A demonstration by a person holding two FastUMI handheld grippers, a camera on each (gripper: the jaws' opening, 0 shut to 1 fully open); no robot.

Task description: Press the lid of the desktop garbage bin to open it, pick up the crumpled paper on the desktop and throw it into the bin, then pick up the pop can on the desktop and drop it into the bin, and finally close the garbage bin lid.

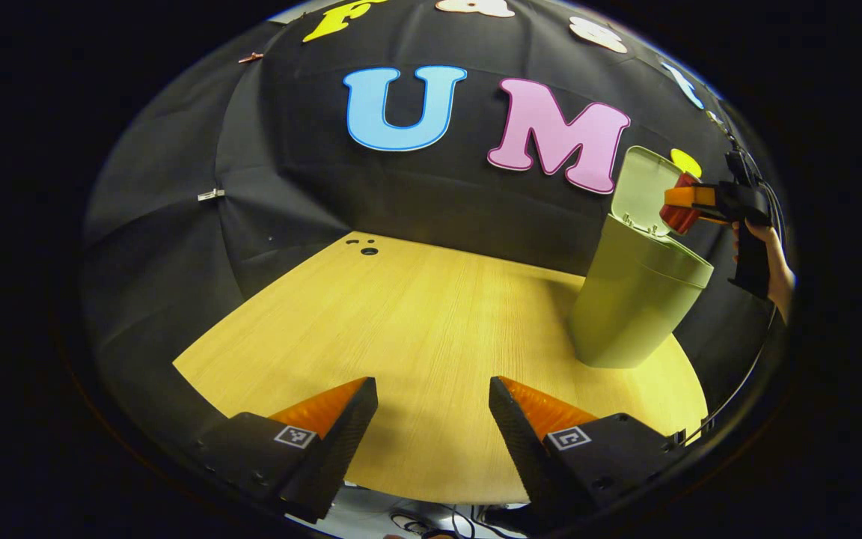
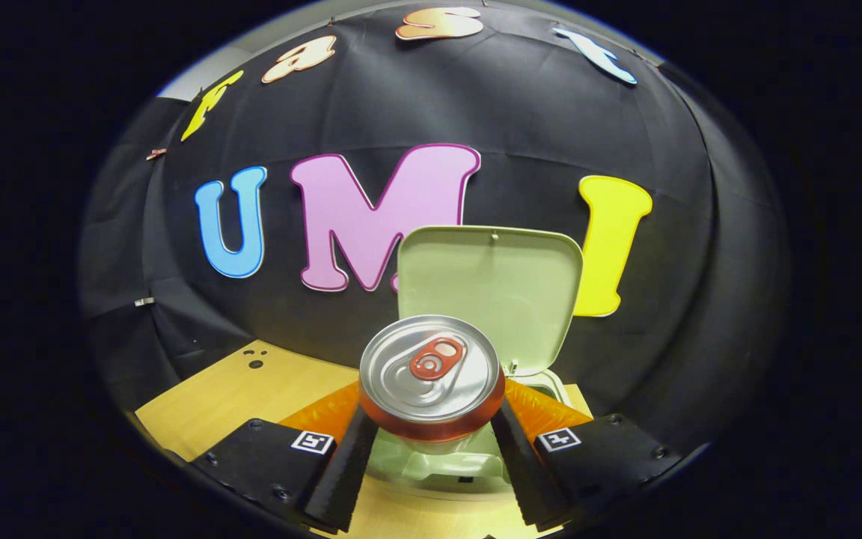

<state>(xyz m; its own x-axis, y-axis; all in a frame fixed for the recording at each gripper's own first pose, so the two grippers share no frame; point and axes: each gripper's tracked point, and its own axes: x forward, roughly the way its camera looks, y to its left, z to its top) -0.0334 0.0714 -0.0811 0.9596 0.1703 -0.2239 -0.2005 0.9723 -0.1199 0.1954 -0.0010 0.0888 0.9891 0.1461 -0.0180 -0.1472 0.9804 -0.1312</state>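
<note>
My right gripper (image 2: 431,442) clenched on pop can (image 2: 431,378), lower centre of right gripper view, above open bin (image 1: 637,299). Lid (image 2: 491,296) upright behind. Left gripper (image 1: 432,419) released, idle over table (image 1: 416,314). Risk: off-centre release, can striking rim, bouncing out, or knocking lid shut.
</note>
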